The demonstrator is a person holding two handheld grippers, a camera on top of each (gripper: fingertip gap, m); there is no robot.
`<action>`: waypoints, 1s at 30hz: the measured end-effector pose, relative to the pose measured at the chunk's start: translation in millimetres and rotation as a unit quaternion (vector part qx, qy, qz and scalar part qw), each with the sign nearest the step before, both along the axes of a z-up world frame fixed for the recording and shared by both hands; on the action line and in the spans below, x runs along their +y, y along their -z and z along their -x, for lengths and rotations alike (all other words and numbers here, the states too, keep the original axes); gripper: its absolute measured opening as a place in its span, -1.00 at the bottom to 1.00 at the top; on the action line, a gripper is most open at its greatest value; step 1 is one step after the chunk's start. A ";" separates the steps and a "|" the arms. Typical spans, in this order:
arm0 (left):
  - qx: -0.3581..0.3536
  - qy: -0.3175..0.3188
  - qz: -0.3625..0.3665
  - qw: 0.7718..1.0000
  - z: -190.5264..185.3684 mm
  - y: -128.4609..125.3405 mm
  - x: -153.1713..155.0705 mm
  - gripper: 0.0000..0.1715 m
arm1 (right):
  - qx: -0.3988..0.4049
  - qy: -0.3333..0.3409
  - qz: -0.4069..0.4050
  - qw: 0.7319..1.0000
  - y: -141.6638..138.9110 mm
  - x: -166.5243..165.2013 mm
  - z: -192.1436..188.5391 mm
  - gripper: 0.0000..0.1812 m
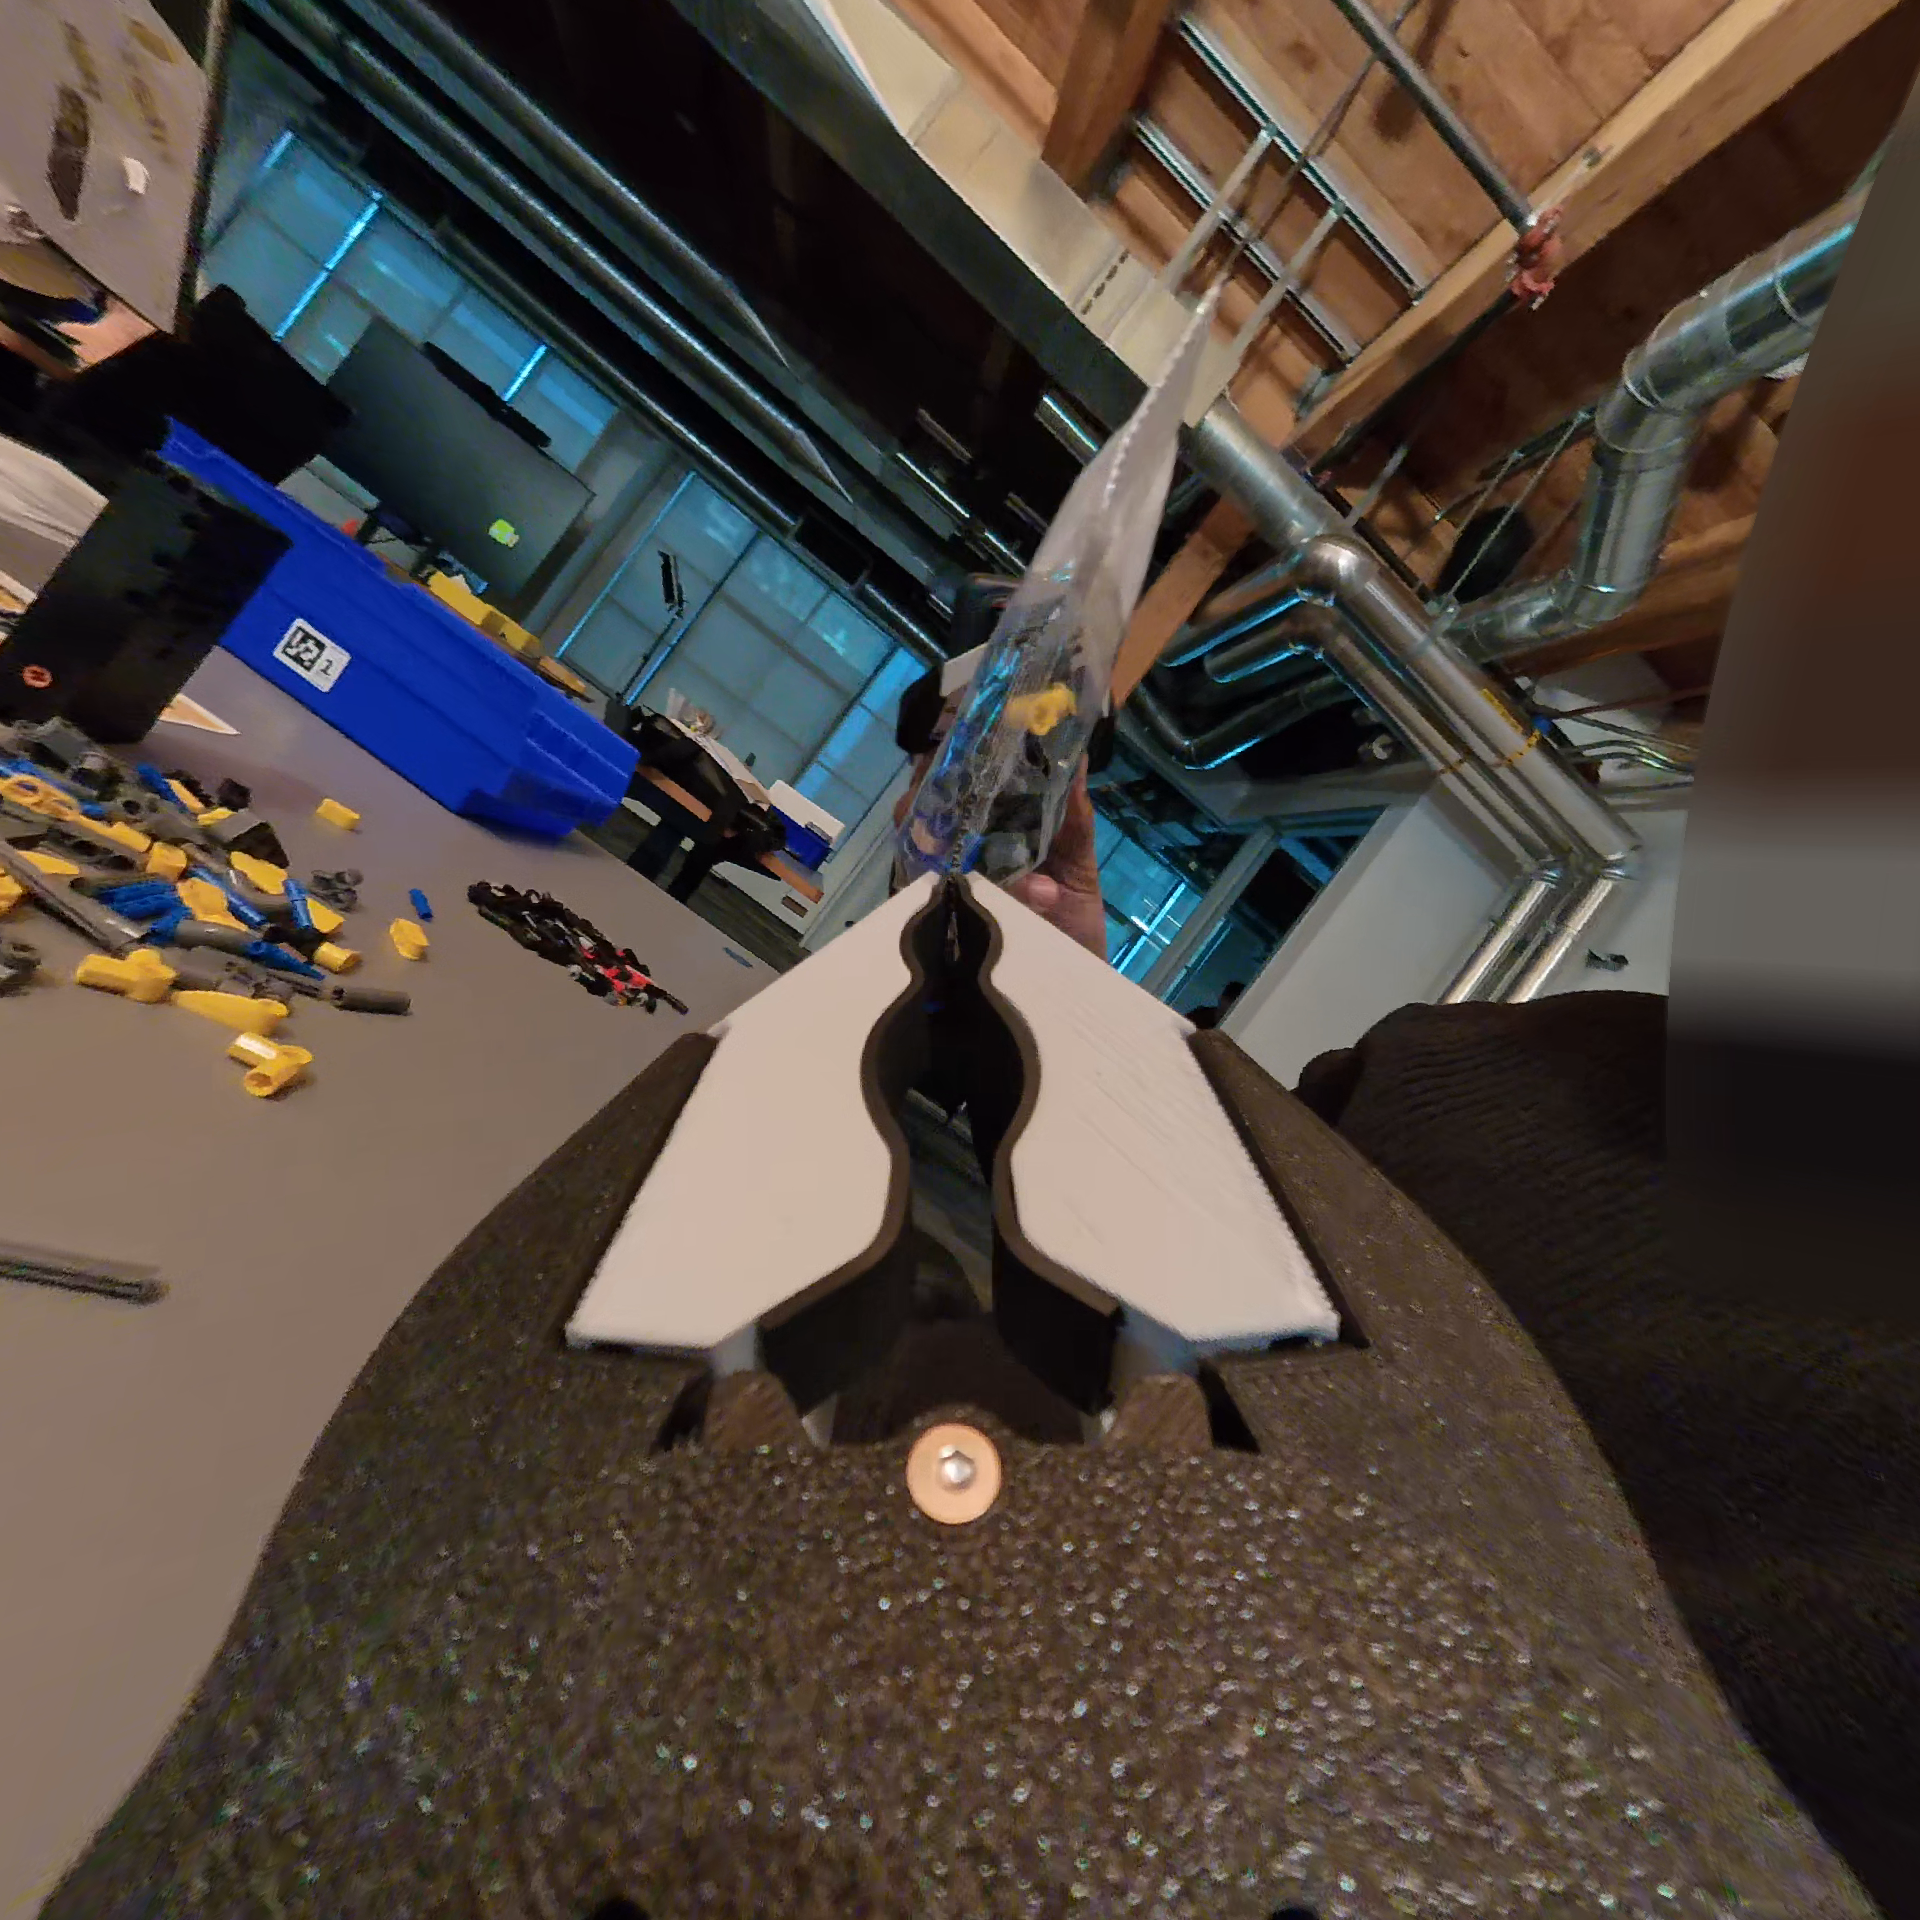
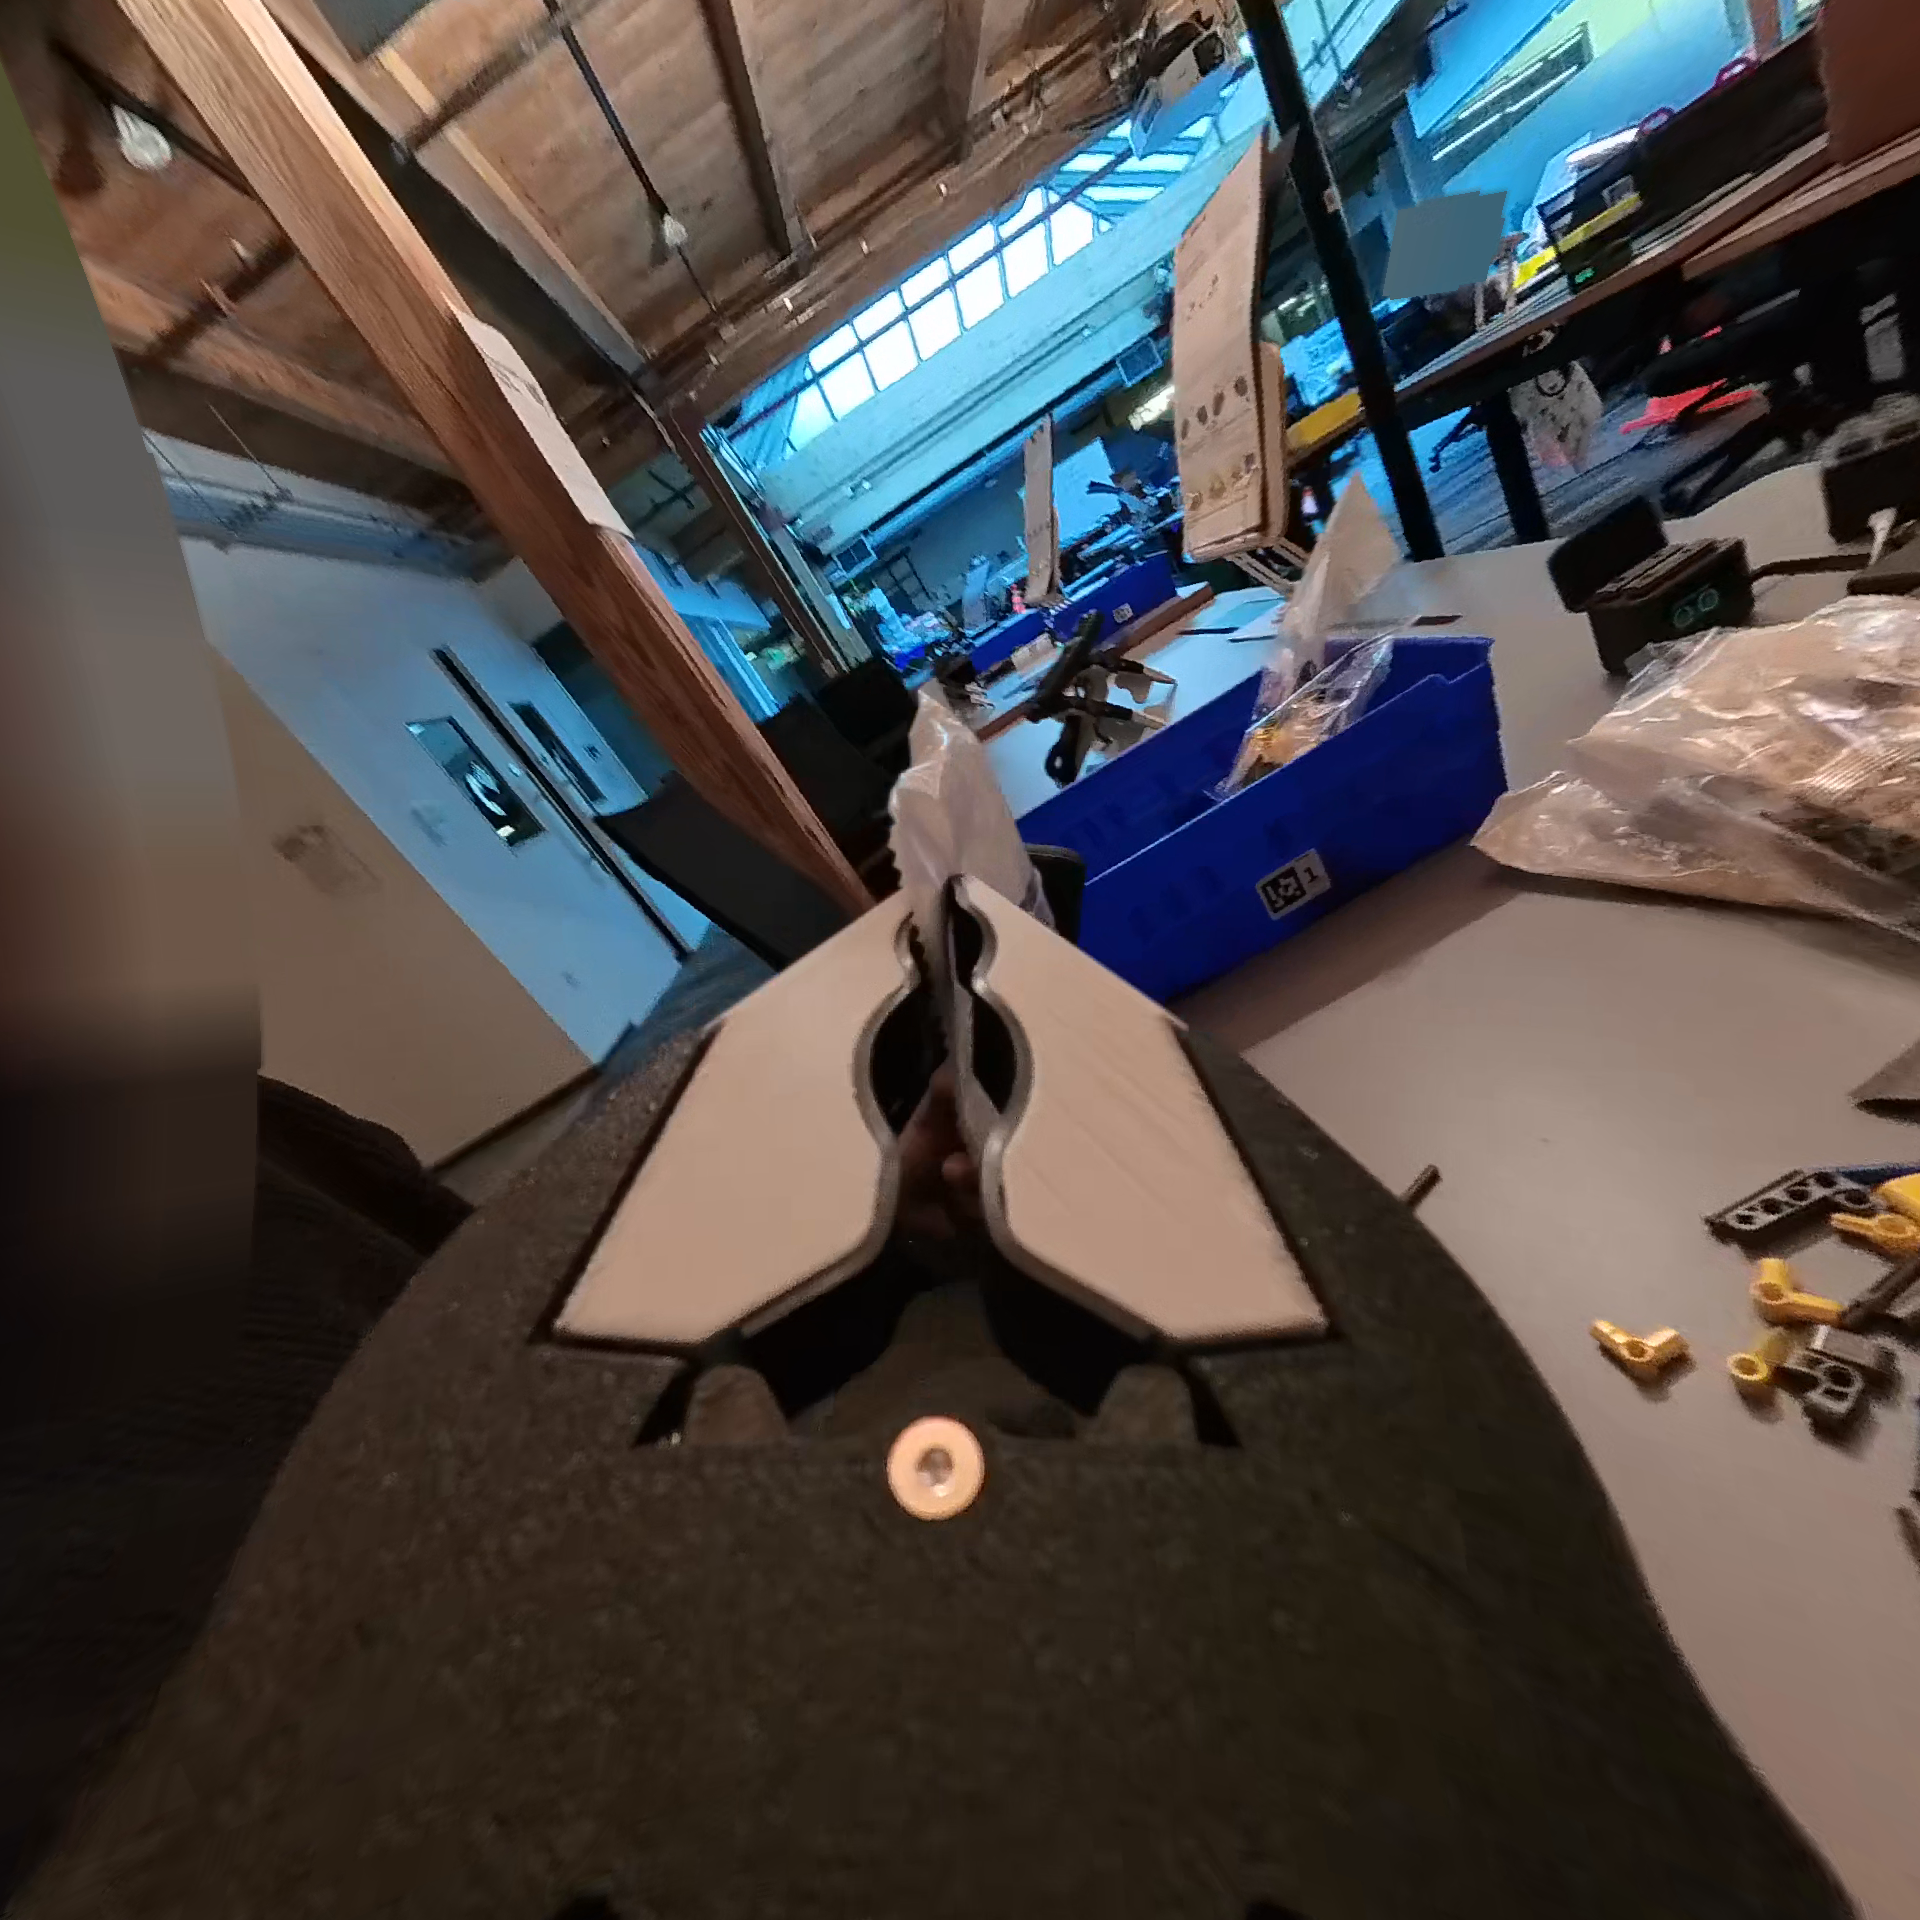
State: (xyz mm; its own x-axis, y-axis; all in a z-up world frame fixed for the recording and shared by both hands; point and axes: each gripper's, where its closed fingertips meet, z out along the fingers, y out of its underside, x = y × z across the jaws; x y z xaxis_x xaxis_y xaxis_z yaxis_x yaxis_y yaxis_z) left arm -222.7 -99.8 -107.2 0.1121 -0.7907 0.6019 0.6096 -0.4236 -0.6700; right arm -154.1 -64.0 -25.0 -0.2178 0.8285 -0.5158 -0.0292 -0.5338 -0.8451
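My left gripper (image 1: 951,885) is shut on the lower edge of a clear plastic bag (image 1: 1023,717) holding small blue, yellow and grey building parts. The bag is held up in the air, its empty top pointing toward the ceiling. A hand (image 1: 1062,883) shows just behind it. My right gripper (image 2: 938,902) is shut on a thin edge of the clear plastic bag (image 2: 951,810), which rises crumpled above the fingertips. Both grippers are above the near edge of the grey table (image 1: 260,1247).
Loose yellow, blue and grey parts (image 1: 177,914) and a small black pile (image 1: 571,940) lie on the table. A blue bin (image 1: 416,686), also in the right wrist view (image 2: 1299,810), holds another bag. More filled bags (image 2: 1756,769) and loose parts (image 2: 1808,1299) lie to the right. The grippers' ends are close to 12 cm from one another.
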 end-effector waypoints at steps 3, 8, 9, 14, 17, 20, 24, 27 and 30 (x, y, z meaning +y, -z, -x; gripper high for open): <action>0.001 -0.001 0.001 1.000 0.8 0.1 0.1 -1.00 | -0.011 0.013 -0.032 0.999 -3.6 -5.2 2.4 -1.00; -0.002 0.002 -0.005 1.000 0.4 -2.0 -1.8 -1.00 | -0.017 0.036 -0.053 0.998 -6.1 -4.8 3.3 -1.00; -0.004 0.003 -0.007 1.000 0.7 -2.5 -2.2 -1.00 | -0.018 0.043 -0.050 0.998 -5.9 -2.8 3.5 -1.00; -0.029 -0.014 -0.024 0.999 4.8 -10.2 -3.5 -0.84 | -0.015 0.051 -0.020 0.998 -4.2 1.3 6.3 -1.00; -0.046 -0.043 -0.034 0.997 6.9 -15.3 -0.7 -0.40 | -0.030 0.031 -0.006 0.999 3.6 -4.3 12.1 -1.00; -0.018 -0.086 -0.031 0.996 2.8 -9.6 7.9 0.07 | -0.057 0.012 -0.002 0.998 15.5 -10.7 19.3 -1.00; 0.098 -0.113 -0.027 0.988 -19.0 12.1 16.0 0.13 | -0.080 -0.013 -0.004 0.997 24.7 -21.9 27.4 -1.00; 0.145 -0.072 -0.064 0.985 -39.8 15.9 2.6 0.02 | -0.085 -0.018 -0.004 0.996 27.1 -25.2 31.2 -1.00; 0.102 -0.044 -0.076 0.991 -40.9 4.2 -6.1 -0.64 | -0.078 -0.002 0.004 0.997 27.8 -16.9 30.9 -1.00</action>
